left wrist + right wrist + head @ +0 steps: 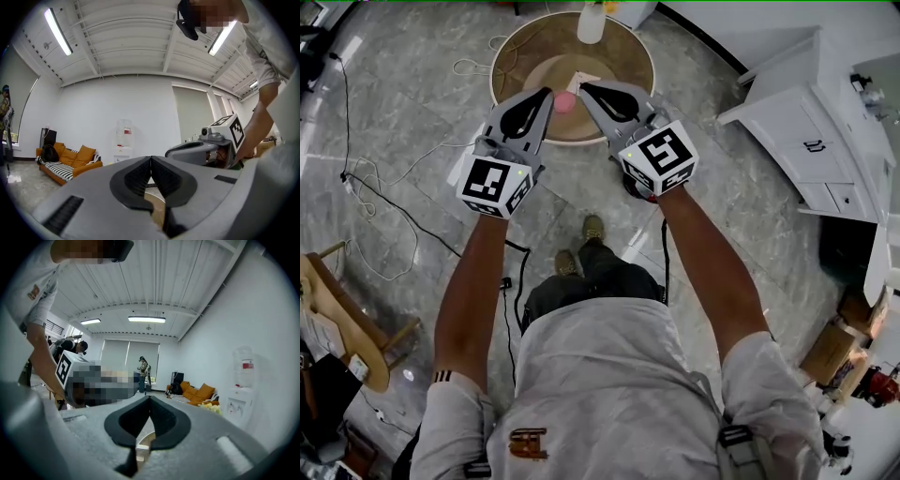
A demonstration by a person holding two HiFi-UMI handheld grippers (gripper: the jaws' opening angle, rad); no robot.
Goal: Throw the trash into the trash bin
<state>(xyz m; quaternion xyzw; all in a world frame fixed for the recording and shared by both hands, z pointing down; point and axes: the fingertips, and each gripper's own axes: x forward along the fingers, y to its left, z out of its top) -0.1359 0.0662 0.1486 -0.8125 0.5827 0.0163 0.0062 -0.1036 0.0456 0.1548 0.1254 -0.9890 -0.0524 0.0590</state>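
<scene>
Now, left gripper (547, 93) and right gripper (585, 88), jaws pressed together and empty, either side of a round pink lump (566, 101).

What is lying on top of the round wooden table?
A white bottle stands near its far edge; a small pink thing and a white scrap are nearer the middle. The left gripper and right gripper cover part of the top, so anything under them is hidden.

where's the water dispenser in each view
Head view: not in it.
Left gripper view: water dispenser just left of centre, halfway down.
Right gripper view: water dispenser at the far right, halfway down.
Shared landmark: the orange sofa, to its left in both gripper views.
</scene>
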